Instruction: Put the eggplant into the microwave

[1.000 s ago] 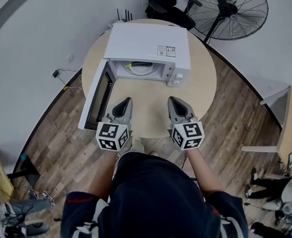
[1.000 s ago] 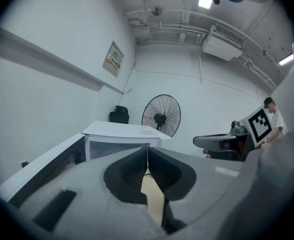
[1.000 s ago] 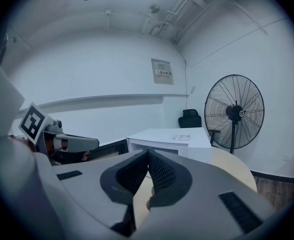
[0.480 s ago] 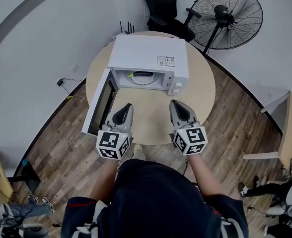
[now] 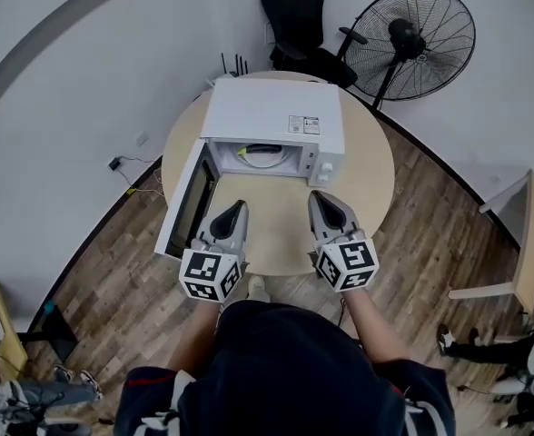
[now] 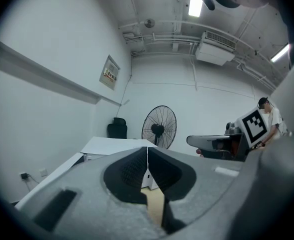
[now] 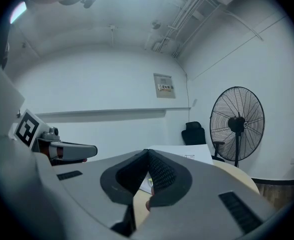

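The white microwave [image 5: 271,116] stands on the round table [image 5: 371,166] with its door [image 5: 187,209] swung open to the left. Inside, on a white plate [image 5: 269,159], lies a dark thing with a yellow-green end, seemingly the eggplant [image 5: 252,149]; the cavity roof hides most of it. My left gripper [image 5: 240,208] and right gripper [image 5: 317,198] hover side by side over the table's front, pointing at the microwave. Both are shut and empty. In the left gripper view the jaws meet at the left gripper [image 6: 147,154]; in the right gripper view they meet at the right gripper [image 7: 147,157].
A black standing fan [image 5: 417,42] and a black office chair [image 5: 296,12] stand behind the table. A cable and plug [image 5: 122,164] lie on the wooden floor at left. A desk edge [image 5: 526,234] is at the right, with people's legs [image 5: 471,343] near it.
Both grippers have risen a little together and stayed shut. The head view has drawn back, so the table and microwave look smaller. The microwave door has not moved.
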Demonstrator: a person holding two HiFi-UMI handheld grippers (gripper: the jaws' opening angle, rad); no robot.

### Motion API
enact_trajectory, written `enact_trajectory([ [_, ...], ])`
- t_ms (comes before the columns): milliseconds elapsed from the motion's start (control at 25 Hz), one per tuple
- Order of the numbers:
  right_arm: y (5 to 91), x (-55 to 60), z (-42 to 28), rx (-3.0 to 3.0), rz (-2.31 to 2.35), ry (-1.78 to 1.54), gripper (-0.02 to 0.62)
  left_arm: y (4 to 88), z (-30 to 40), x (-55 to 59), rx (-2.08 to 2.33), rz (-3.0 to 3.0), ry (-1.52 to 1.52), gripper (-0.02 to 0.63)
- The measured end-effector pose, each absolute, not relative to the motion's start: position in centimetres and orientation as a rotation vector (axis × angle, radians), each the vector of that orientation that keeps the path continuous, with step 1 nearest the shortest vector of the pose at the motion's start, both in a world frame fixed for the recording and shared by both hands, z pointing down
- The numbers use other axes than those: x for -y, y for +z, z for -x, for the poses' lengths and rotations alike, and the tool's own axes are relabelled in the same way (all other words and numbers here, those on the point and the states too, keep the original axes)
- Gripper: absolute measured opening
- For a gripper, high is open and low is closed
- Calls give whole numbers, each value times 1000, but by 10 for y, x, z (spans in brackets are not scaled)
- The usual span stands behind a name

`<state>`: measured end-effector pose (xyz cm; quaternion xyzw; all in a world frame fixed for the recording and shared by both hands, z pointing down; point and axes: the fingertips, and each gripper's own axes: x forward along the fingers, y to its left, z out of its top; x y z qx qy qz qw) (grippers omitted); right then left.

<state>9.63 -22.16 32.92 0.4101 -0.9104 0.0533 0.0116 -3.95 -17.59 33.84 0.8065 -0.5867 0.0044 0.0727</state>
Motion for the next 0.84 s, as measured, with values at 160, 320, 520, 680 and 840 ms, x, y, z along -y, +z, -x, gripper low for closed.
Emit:
enact_trajectory([
  [160, 327, 221, -92, 2850, -1279, 165, 11, 334, 40, 178, 1776, -2427, 5, 20],
  [320, 329, 222, -89, 2854, -1282, 173, 11, 331, 41, 178, 1791, -2431, -1, 20],
  [520, 330, 223, -86, 2857, -1270, 176, 11, 331, 44, 178, 1805, -2426, 5, 20],
  [680, 333, 221, -84, 2853, -1257, 176, 11, 327, 47, 180, 1808, -2415, -31, 20],
  [840, 334, 221, -82, 2852, -1249, 172, 11, 324, 50, 182, 1820, -2417, -30, 20],
])
